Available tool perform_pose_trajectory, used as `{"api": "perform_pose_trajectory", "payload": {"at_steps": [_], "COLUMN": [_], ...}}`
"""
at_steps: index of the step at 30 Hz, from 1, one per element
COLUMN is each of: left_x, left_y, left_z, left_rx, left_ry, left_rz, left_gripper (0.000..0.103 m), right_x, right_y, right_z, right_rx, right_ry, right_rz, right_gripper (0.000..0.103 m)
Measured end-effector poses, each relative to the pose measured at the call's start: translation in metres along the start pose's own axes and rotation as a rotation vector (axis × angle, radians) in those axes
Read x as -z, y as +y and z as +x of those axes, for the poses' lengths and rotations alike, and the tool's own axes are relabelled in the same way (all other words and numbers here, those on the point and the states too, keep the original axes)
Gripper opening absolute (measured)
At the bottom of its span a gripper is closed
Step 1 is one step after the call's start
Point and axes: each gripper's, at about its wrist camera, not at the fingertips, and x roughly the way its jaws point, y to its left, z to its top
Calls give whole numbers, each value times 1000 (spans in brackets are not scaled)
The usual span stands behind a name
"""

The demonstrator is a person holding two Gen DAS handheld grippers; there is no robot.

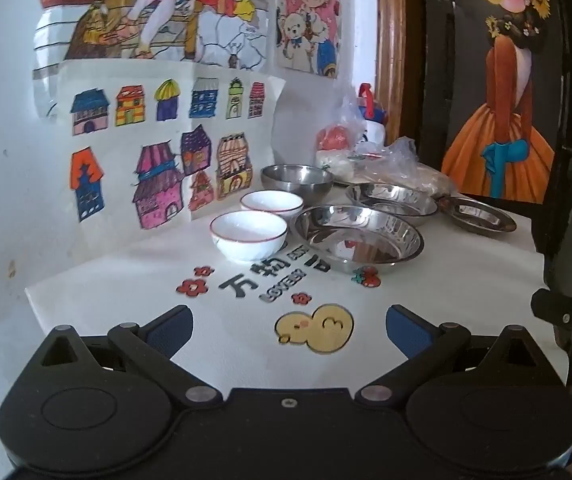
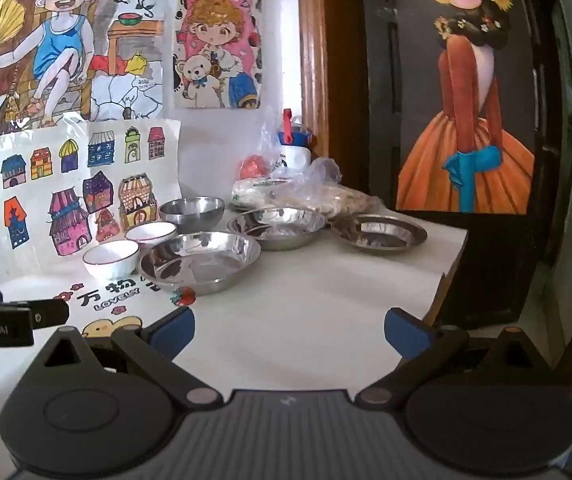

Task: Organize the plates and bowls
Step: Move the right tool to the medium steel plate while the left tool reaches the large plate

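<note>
White tabletop printed with flowers, dark lettering and a yellow cartoon figure fills the foreground, set against a wall hung with coloured drawings of houses and children.

Above its near edge the left gripper hangs with its blue-padded jaws spread as wide as they go, nothing between them. Alongside it, the right gripper is likewise fully spread and empty, tilted slightly down toward the dishes.

Beyond the claws, all the dishes sit upright, mouths facing up; being round, none shows a long axis. Closest is a large shiny steel plate, shallow with a flat rim, next to a strawberry sticker. Just beside it on the wall side stand two white bowls with thin red rims, the near white bowl and the far white bowl in a row running away from the camera. Behind them is a deep steel bowl. Two more steel plates follow toward the dark door: the middle plate and the end plate near the table's edge. Clear plastic bags lie behind.
</note>
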Motion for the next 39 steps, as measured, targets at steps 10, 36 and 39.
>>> {"api": "perform_pose_trajectory", "payload": {"at_steps": [10,36,39], "left_x": [-68,-202,-197], "left_y": [6,-36,-44], "left_z": [18,225,256], "left_rx": [82,373,382], "left_ry": [-27,245,298], "left_rz": [53,61,48], "left_gripper": [102,102,102], "right_x": [-70,-115,-103], "right_y": [-40,-80,-84], "right_z": [27,199,224], "right_rx": [-87,-301,-292], "right_ry": [-41,248,279], "right_rz": [-9,331,389], "right_gripper": [103,103,103]}}
